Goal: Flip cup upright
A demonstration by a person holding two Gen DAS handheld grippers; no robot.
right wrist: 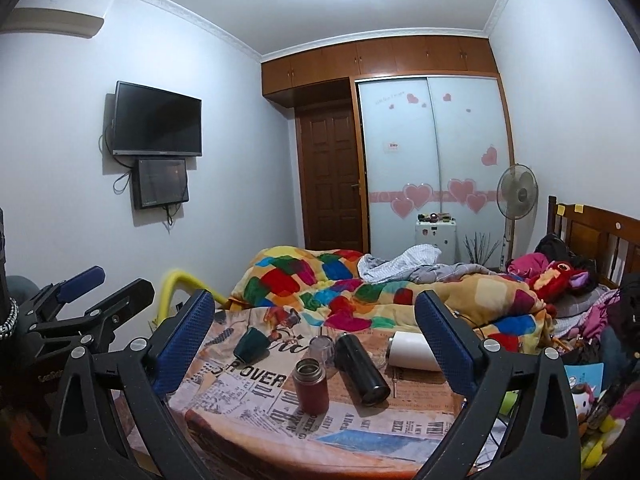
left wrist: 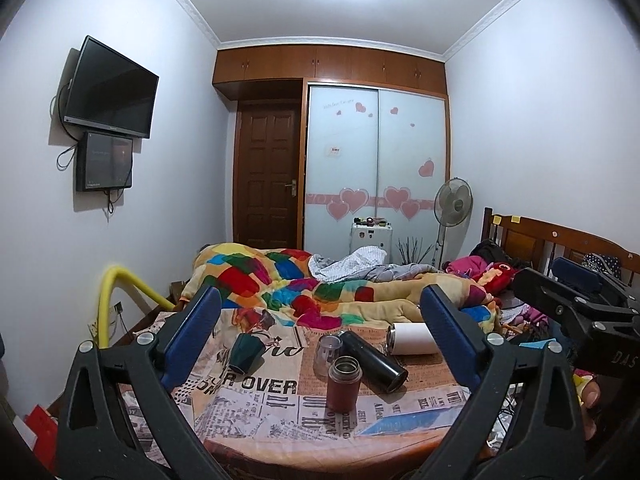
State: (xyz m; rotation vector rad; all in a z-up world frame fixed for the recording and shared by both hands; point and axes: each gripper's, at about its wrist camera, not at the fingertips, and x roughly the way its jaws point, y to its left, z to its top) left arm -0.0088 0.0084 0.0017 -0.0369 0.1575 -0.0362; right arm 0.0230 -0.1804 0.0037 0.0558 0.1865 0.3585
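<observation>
Several cups sit on a newspaper-print cloth (left wrist: pixel 260 392) over a table. A red-brown flask (left wrist: pixel 343 384) (right wrist: pixel 311 385) stands upright with its mouth open. A black flask (left wrist: pixel 374 361) (right wrist: pixel 361 368) lies on its side. A white cup (left wrist: pixel 412 338) (right wrist: pixel 412 350) lies on its side at the right. A dark green cup (left wrist: pixel 245 352) (right wrist: pixel 250 344) lies tilted at the left. A clear glass (left wrist: pixel 327 354) (right wrist: pixel 322 348) stands upside down. My left gripper (left wrist: pixel 320 340) and right gripper (right wrist: pixel 316 340) are both open and empty, held back from the cups.
A bed with a multicoloured quilt (left wrist: pixel 320 288) lies behind the table. A yellow rail (left wrist: pixel 120 292) stands at the left. Clutter and plush toys (right wrist: pixel 560 280) sit at the right. The right gripper's body (left wrist: pixel 580 312) shows at the right of the left wrist view.
</observation>
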